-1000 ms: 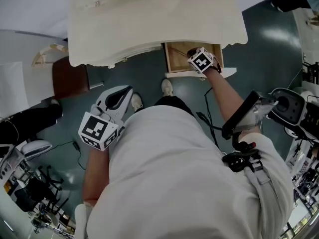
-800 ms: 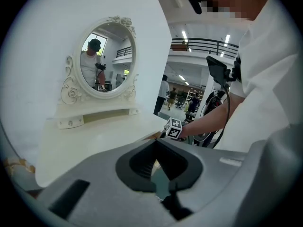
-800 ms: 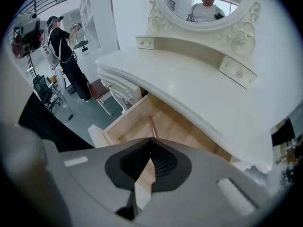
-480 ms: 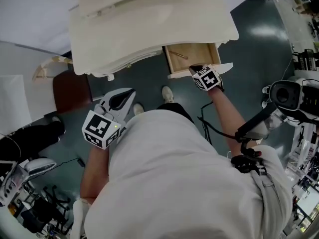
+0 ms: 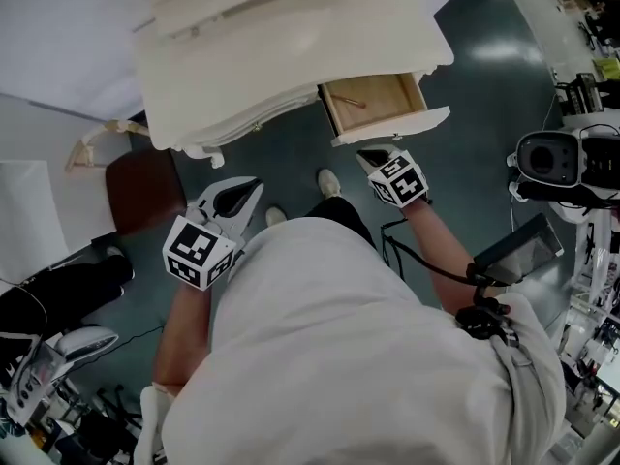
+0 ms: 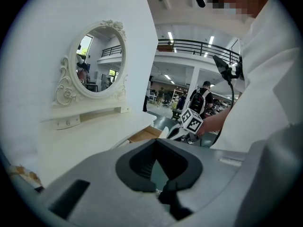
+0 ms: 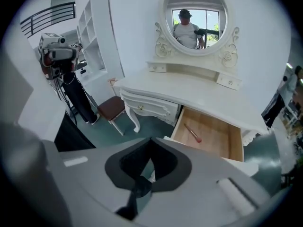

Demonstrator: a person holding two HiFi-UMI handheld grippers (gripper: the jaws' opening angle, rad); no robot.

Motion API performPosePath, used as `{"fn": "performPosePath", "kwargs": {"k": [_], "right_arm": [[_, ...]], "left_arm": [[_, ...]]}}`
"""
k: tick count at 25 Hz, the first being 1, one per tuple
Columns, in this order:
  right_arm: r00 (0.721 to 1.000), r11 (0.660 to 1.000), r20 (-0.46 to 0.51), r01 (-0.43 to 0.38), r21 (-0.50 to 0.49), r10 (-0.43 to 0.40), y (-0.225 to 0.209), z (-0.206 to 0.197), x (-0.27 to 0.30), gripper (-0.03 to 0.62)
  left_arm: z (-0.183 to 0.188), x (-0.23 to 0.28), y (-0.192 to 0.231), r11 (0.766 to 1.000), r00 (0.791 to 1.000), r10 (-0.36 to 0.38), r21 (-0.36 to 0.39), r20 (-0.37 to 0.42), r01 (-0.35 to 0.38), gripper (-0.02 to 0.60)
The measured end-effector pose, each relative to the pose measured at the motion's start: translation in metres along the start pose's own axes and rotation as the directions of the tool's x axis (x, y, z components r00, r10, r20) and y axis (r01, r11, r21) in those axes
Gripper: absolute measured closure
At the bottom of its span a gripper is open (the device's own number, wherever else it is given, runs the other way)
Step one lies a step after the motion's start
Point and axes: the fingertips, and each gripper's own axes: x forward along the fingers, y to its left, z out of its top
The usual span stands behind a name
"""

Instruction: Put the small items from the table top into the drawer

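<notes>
Dark teal flooring (image 5: 484,76) is seen beneath a white dressing bench (image 5: 291,46), at the back of which an oval mirror (image 7: 194,15) in a carved frame is mounted. A chair (image 5: 145,182) with a brown seat is placed at the bench's left end in the head view. On the bench's other side a wooden drawer (image 5: 378,105) is pulled out, and a slim stick (image 7: 193,133) with a pink tip is seen lying slantwise on its floor, toward the left half in the right gripper view. The right claw (image 5: 374,155) is held just in front of the drawer's white front panel, over the flooring and apart from the panel; its jaws are pressed together with nothing between them. The left claw (image 5: 255,186) is held beside the person's torso, near the bench's front edge and well apart from the drawer; its jaws are likewise brought together and nothing is gripped.
</notes>
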Motion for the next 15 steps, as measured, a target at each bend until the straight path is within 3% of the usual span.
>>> {"fn": "performPosePath", "kwargs": {"k": [8, 15], "right_arm": [[0.998, 0.999, 0.067, -0.021, -0.027, 0.023, 0.059, 0.014, -0.014, 0.593], [0.994, 0.997, 0.095, -0.047, -0.057, 0.052, 0.080, 0.024, -0.017, 0.594]], "left_arm": [[-0.024, -0.010, -0.004, 0.999, 0.999, -0.035, 0.008, -0.002, 0.035, 0.580], [-0.032, -0.009, -0.007, 0.999, 0.999, -0.047, 0.011, 0.000, 0.047, 0.580]]}}
